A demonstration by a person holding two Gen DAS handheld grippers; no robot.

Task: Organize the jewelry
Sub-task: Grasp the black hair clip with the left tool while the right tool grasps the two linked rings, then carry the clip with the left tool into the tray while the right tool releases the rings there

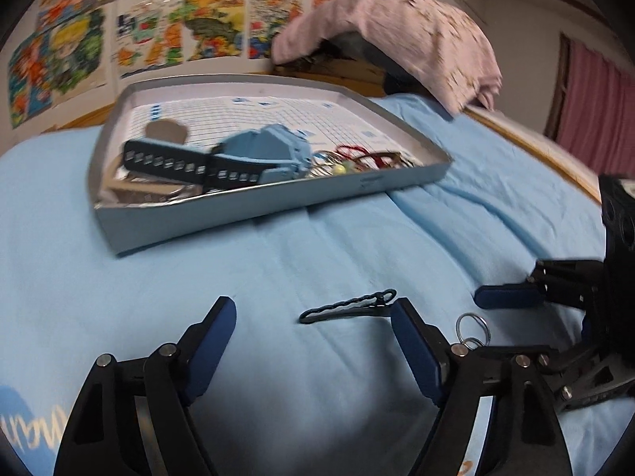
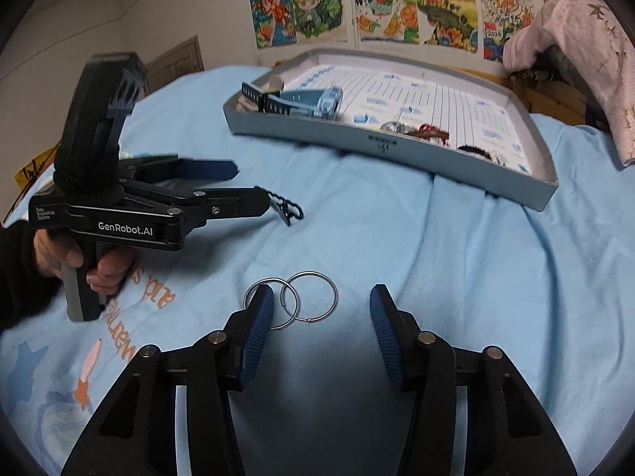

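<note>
A dark braided hair clip (image 1: 349, 304) lies on the blue bedsheet just ahead of my open left gripper (image 1: 313, 313); it also shows in the right wrist view (image 2: 287, 206) at the left gripper's tips. Two linked silver rings (image 2: 301, 299) lie on the sheet between the fingers of my open right gripper (image 2: 321, 301); the left finger overlaps one ring. The rings show in the left wrist view (image 1: 472, 329). A grey cardboard box lid (image 1: 246, 214) (image 2: 397, 146) holds a blue watch with a dark strap (image 1: 254, 154), red and beaded pieces (image 1: 357, 158) and other small items.
A pink garment (image 1: 412, 39) hangs over dark objects behind the box. Colourful posters (image 2: 397, 12) cover the wall. A wooden bed edge (image 1: 528, 139) runs along the right. The person's hand (image 2: 79, 258) holds the left gripper's handle.
</note>
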